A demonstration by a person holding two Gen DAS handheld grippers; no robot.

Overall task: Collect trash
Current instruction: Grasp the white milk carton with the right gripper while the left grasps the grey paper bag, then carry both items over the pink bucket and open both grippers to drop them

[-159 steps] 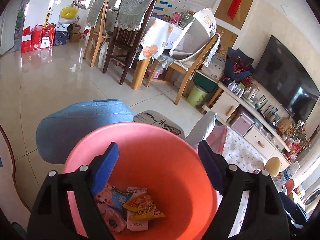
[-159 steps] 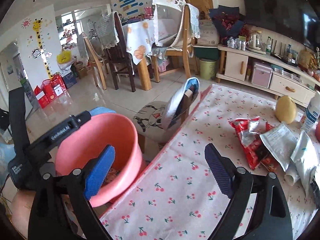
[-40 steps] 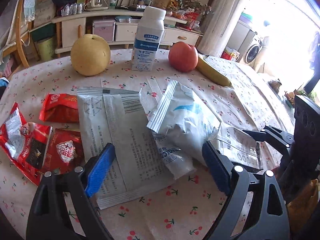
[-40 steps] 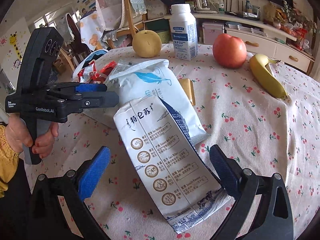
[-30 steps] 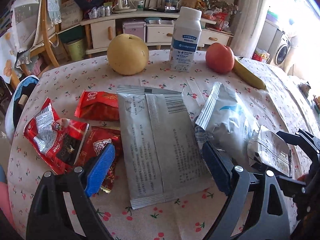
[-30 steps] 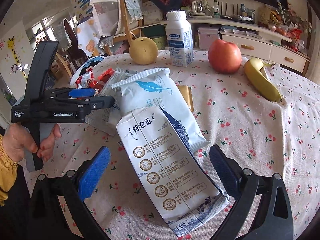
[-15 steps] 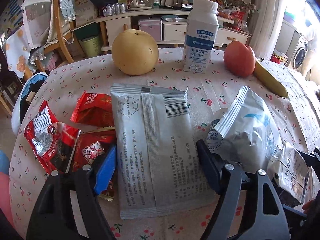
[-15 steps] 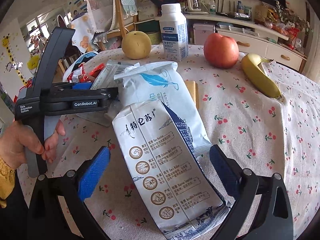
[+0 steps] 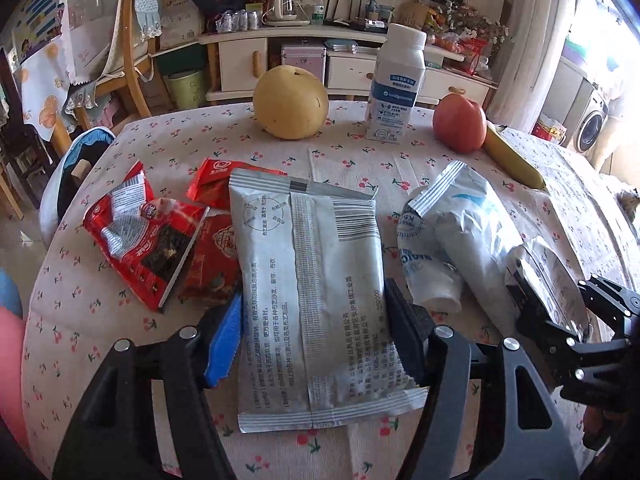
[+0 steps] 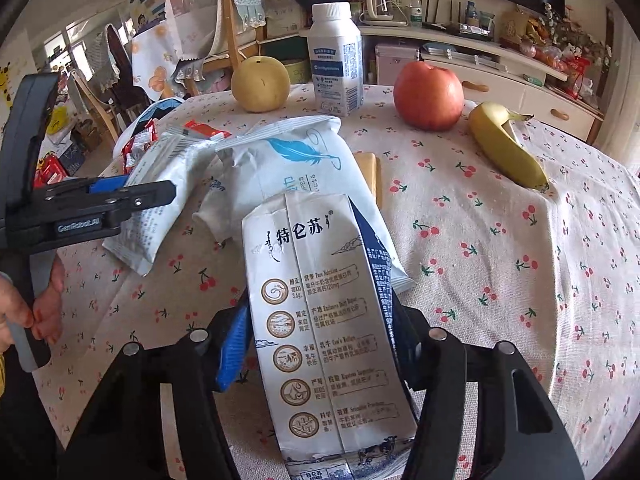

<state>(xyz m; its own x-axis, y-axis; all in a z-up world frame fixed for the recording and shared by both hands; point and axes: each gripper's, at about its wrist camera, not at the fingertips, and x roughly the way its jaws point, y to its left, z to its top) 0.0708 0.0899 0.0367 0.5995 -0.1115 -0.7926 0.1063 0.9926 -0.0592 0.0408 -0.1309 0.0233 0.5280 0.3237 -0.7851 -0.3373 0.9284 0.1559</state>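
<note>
Left gripper (image 9: 312,340) closing around grey packet (image 9: 316,280); right gripper (image 10: 320,344) closing around milk carton (image 10: 320,320); pad contact unclear.

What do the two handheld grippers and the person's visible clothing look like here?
Both are black plastic frames with silver round bolts. On the left gripper and the right gripper, one finger carries a blue ribbed pad and the other a dark one. The left gripper's side, seen from the right wrist view, bears white "GenRobot.AI" lettering. A yellow cuff shows at the hand.

wrappers (image 9: 136,240) crowd left, bare cloth (image 10: 520,260) right
</note>
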